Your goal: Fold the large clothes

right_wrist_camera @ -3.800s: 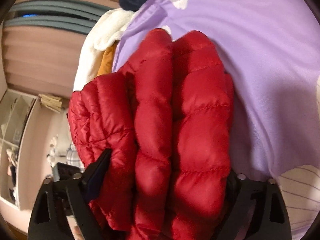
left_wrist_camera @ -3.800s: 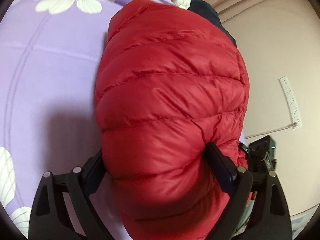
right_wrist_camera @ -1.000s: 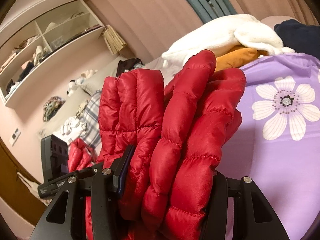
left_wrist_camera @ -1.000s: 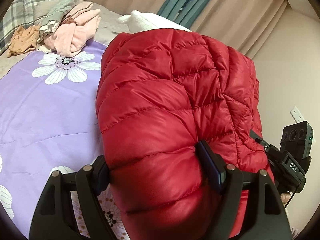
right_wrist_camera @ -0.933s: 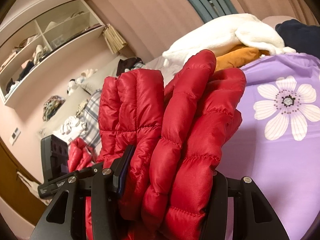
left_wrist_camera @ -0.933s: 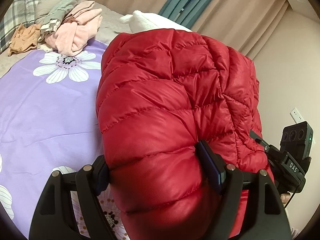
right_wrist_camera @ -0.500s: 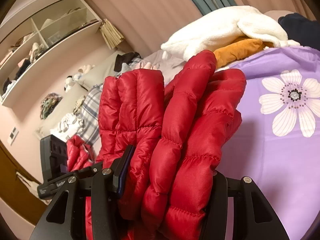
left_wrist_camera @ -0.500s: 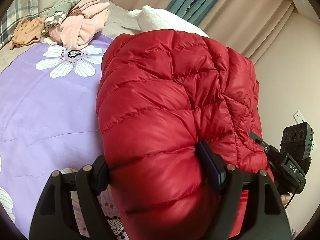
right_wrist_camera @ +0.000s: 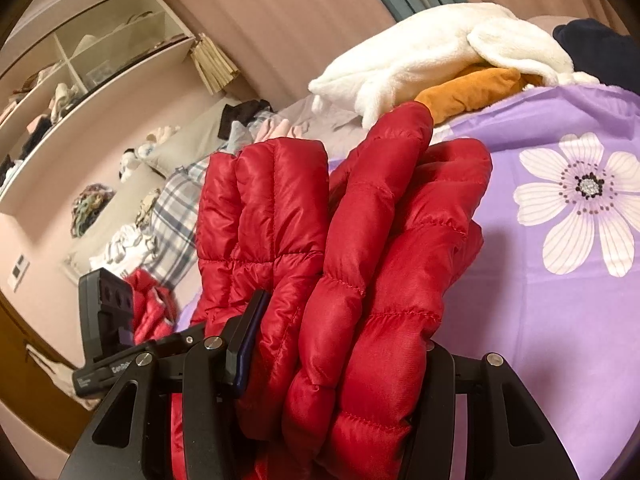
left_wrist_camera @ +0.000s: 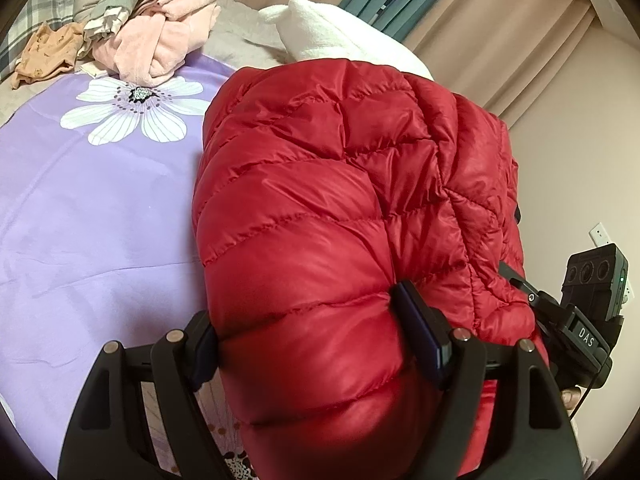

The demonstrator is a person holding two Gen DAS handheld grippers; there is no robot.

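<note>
Two claws hold one puffy red jacket [left_wrist_camera: 320, 216] up over the bed [left_wrist_camera: 92, 216]. The left claw [left_wrist_camera: 316, 328] is clamped on a fat roll of the jacket. The right claw [right_wrist_camera: 340, 344] is clamped on a thick bunch of its folds.

What could go wrong? The jacket is shiny and slippery, so I think it could slide out of a claw if one hand tugs too hard. It is also full of air, so the folds may puff open again once it is let go. If it is put down too far over, it could land on the pile of pink clothes [left_wrist_camera: 160, 36] on the left or on the white fleece [right_wrist_camera: 432, 44] at the far side of the bed, and get mixed up with them. A loose red part [right_wrist_camera: 150, 308] hangs low by the bed edge, and it could drag or catch.

One shelf [right_wrist_camera: 92, 92] is on the wall, seen from the right claw. It has open boxes with small things inside, but they are too small and blurry to name.
</note>
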